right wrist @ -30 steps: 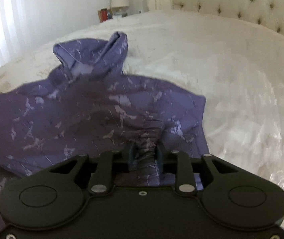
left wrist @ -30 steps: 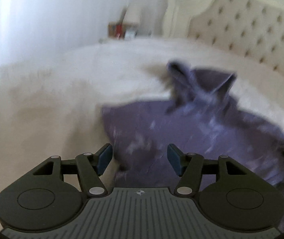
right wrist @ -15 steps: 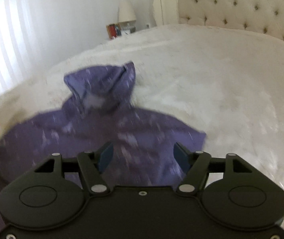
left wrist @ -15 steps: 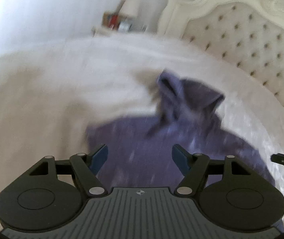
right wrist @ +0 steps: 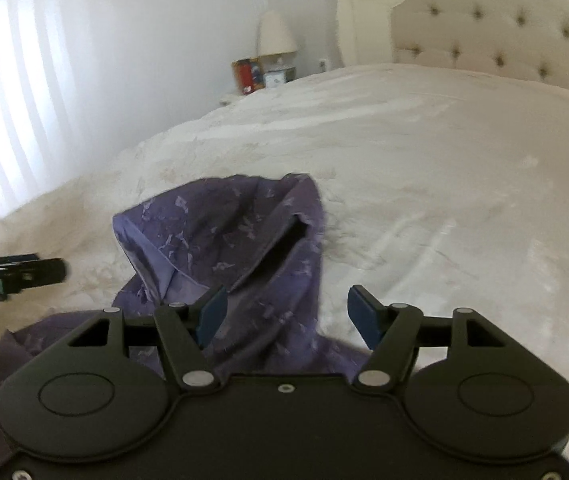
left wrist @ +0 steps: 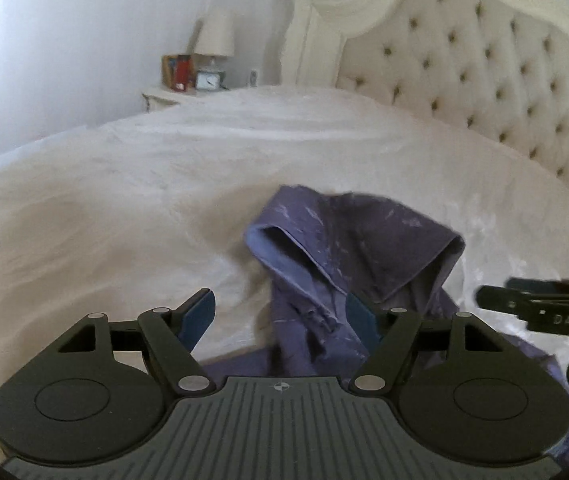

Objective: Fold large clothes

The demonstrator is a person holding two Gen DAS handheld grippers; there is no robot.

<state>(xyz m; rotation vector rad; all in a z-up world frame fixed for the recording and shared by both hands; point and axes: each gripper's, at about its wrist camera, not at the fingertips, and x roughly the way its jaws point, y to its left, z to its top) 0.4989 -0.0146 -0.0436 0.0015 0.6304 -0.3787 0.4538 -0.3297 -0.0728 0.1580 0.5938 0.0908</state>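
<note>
A purple patterned hoodie [left wrist: 356,248] lies on the white bed, its hood standing open ahead of both grippers; it also shows in the right wrist view [right wrist: 224,232]. My left gripper [left wrist: 280,318] is open and empty, above the hoodie's neck area. My right gripper [right wrist: 290,316] is open and empty, over the hood's base and right shoulder. The right gripper's tip [left wrist: 540,308] shows at the right of the left wrist view, and the left gripper's tip [right wrist: 16,274] at the left of the right wrist view. The hoodie's body is mostly hidden under the grippers.
The white bedspread [left wrist: 164,184] stretches ahead and to both sides. A tufted cream headboard [left wrist: 484,76] stands at the right. A nightstand [left wrist: 168,94] with a lamp, clock and red box is at the far corner. A curtained window [right wrist: 12,92] is left.
My right gripper has let go of the hoodie fabric and opened. Both grippers have drawn back and up, so the hood now sits ahead of them.
</note>
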